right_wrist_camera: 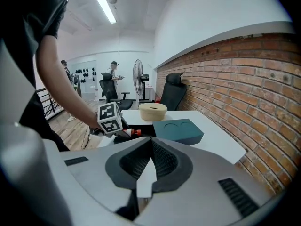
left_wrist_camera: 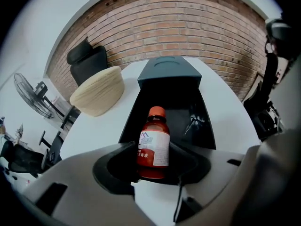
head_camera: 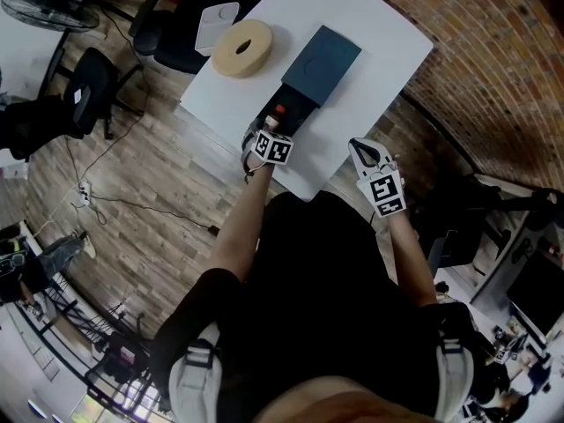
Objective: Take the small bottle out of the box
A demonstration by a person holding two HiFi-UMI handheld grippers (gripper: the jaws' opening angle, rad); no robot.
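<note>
At the near edge of the desk [head_camera: 370,25], the left tool [head_camera: 269,130] has its jaws wide around the small bottle [left_wrist_camera: 154,142], which lies inside the open black box [left_wrist_camera: 136,121], cap pointing away. The pads seem not to press it yet. I think they should close on the labelled body, below the orange cap, then lift gently so it clears the walls. The right tool [right_wrist_camera: 150,166], jaws together and empty, could steady the box. I count one beige ring [head_camera: 243,48], one bottle, one box with one lid [head_camera: 324,60] — and two tools.
</note>
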